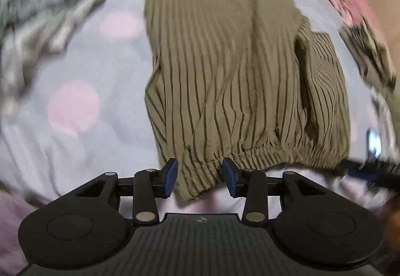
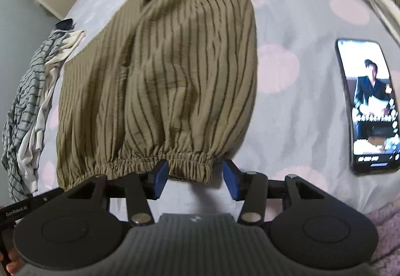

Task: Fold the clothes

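My left claw (image 1: 200, 177) and right claw (image 2: 193, 179) both stand partly open, pads clear of the cloth — each straddles the elastic waistband of the olive striped shorts (image 1: 225, 71), which lie folded on the dotted bedsheet (image 1: 100, 56). I judge a fold just laid down; next comes another fold or setting them aside. Readable writing: "GenRobot.AI" on my left claw's arm (image 2: 17, 213). The phone (image 2: 370, 106) screen's text is too small to read.

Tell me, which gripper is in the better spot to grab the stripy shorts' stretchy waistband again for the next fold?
Probably the left gripper: the striped shorts have their waistband corner lying right between its open pads. The right gripper is open too, but only the band's end sits at its gap.
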